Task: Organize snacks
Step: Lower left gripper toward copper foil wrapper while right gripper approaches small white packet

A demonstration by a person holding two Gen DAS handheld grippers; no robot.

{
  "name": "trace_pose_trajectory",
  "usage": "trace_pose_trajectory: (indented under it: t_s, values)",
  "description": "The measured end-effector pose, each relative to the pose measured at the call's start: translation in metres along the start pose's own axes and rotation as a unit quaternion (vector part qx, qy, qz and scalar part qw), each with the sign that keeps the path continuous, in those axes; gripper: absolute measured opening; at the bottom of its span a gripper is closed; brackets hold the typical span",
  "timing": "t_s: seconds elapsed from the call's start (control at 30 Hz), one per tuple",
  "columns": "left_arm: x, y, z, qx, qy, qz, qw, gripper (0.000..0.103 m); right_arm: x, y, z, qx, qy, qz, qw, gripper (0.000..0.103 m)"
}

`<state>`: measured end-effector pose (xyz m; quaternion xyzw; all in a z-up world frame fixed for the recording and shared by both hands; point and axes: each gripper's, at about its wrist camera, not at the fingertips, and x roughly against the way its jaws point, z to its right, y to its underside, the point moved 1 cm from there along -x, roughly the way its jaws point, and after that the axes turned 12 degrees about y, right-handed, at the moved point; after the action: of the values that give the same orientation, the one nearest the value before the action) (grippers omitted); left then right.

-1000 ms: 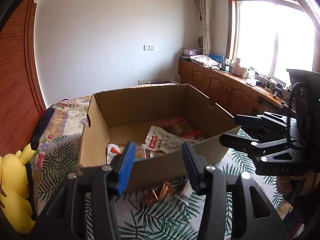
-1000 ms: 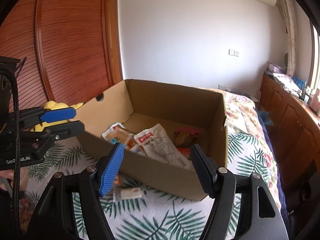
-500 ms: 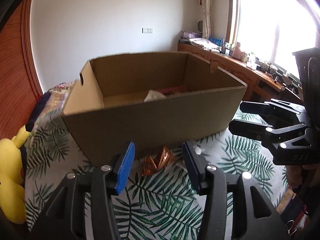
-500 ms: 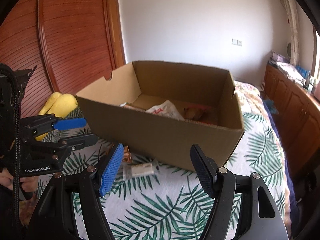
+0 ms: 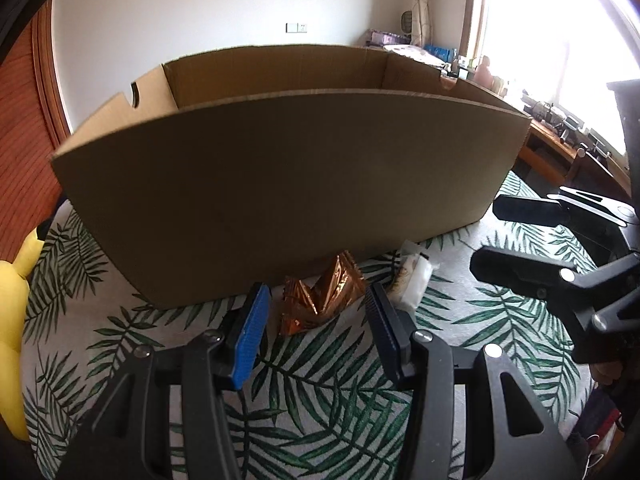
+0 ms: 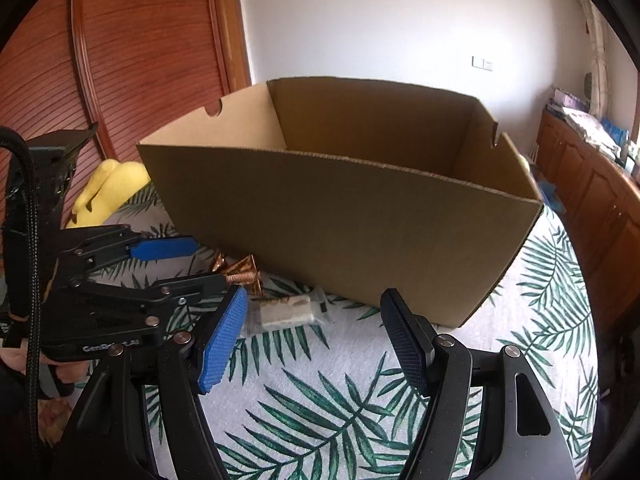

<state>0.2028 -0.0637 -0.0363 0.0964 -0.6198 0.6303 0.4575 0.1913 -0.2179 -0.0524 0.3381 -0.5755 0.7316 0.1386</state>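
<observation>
A big open cardboard box (image 5: 288, 184) stands on the leaf-print bedspread (image 5: 320, 400); its near wall (image 6: 340, 216) hides the inside. In front of it lie a copper foil packet (image 5: 320, 296) and a clear-wrapped pale snack (image 5: 412, 280). My left gripper (image 5: 316, 320) is open, low over the bed, with the foil packet just ahead between its fingertips, untouched. My right gripper (image 6: 314, 328) is open and holds nothing; the pale snack (image 6: 286, 312) lies just beyond its blue pad. From the right wrist, the left gripper (image 6: 208, 264) sits beside the foil packet (image 6: 240, 270). The right gripper (image 5: 488, 236) shows at the left view's right edge.
A yellow plush toy (image 6: 108, 188) lies left of the box, also at the left edge (image 5: 12, 300). A wooden wardrobe (image 6: 120, 60) rises behind it. Wooden cabinets (image 6: 592, 184) with clutter run under the window on the right.
Both grippers have come down toward the bedspread. The box's near wall now hides the snacks inside it, and the two loose packets in front are closer.
</observation>
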Motion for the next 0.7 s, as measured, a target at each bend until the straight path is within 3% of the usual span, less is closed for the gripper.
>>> trace_pose_trajectory:
  t_s: [0.3, 0.6, 0.7]
  values:
    - [-0.022, 0.001, -0.007, 0.011, -0.006, -0.031, 0.9994, 0.050, -0.017, 0.004, -0.007, 0.007, -0.008, -0.017, 1.000, 0.071]
    - [-0.030, -0.009, -0.008, 0.013, -0.007, -0.036, 0.9992, 0.050, -0.023, 0.007, -0.011, 0.019, -0.019, -0.025, 0.999, 0.071]
    - [-0.031, -0.010, -0.007, 0.012, -0.005, -0.035, 0.9993, 0.044, -0.026, 0.007, -0.015, 0.025, -0.019, -0.029, 0.999, 0.071]
